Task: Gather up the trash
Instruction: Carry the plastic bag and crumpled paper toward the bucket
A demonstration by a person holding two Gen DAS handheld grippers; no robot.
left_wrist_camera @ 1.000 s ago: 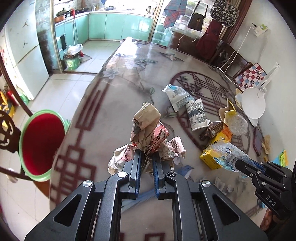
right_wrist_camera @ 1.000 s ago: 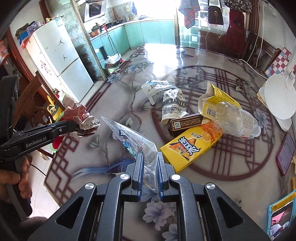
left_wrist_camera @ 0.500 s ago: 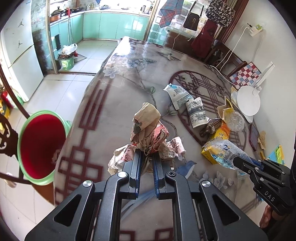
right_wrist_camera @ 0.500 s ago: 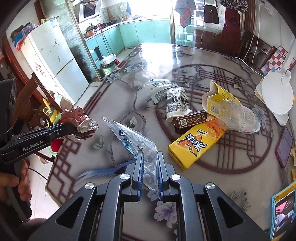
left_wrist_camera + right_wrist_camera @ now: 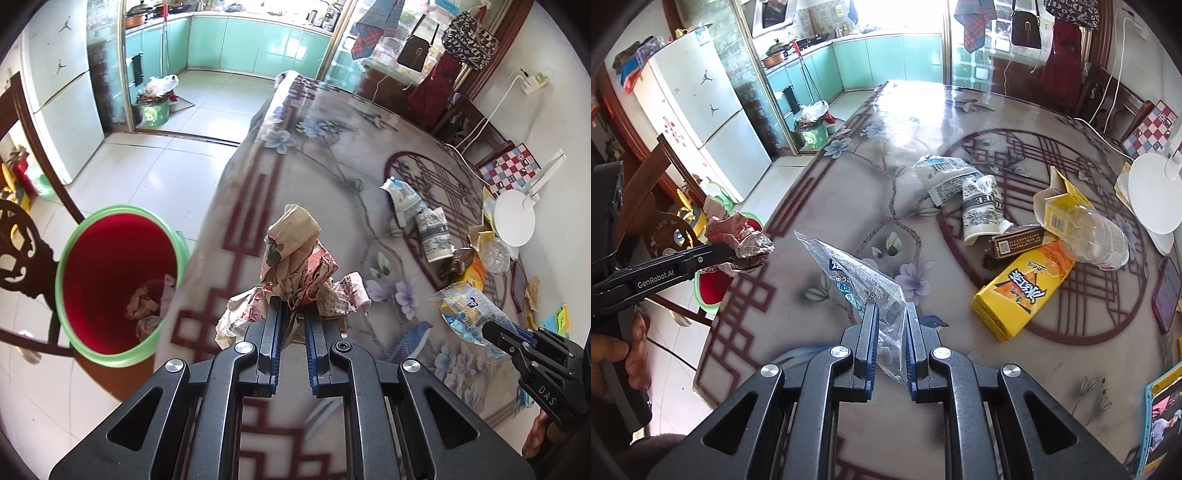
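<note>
My left gripper (image 5: 292, 314) is clamped on a wad of crumpled paper (image 5: 295, 258), brown and red-printed, which sticks up and spills out on both sides of the blue pads. It hangs above the near left edge of the table (image 5: 314, 147), whose cloth carries a flower and lattice pattern. Down to the left, on the tiled floor just beside the table edge, stands the bin (image 5: 114, 284), green-rimmed and red inside, with some crumpled paper already lying at its bottom. A dark carved wooden chair back (image 5: 18, 254) crosses in front of the bin's left side.

My right gripper (image 5: 890, 314) is closed on a clear plastic wrapper (image 5: 849, 273) with blue print; the film stretches up and to the left from between the pads, off the tabletop. In the left view I see that same gripper at the far right, wrapper in its tips.

The rest of the trash lies on the right half of the table: a white crumpled packet (image 5: 942, 177) touching a patterned paper cup (image 5: 982, 210) on its side, a brown carton (image 5: 1015, 243), a yellow box (image 5: 1023, 288) with a clear plastic bottle (image 5: 1100, 236) lying across its far end, and an opened yellow carton (image 5: 1060, 203) behind them. A white round lamp base (image 5: 1156, 192) sits at the far right.
</note>
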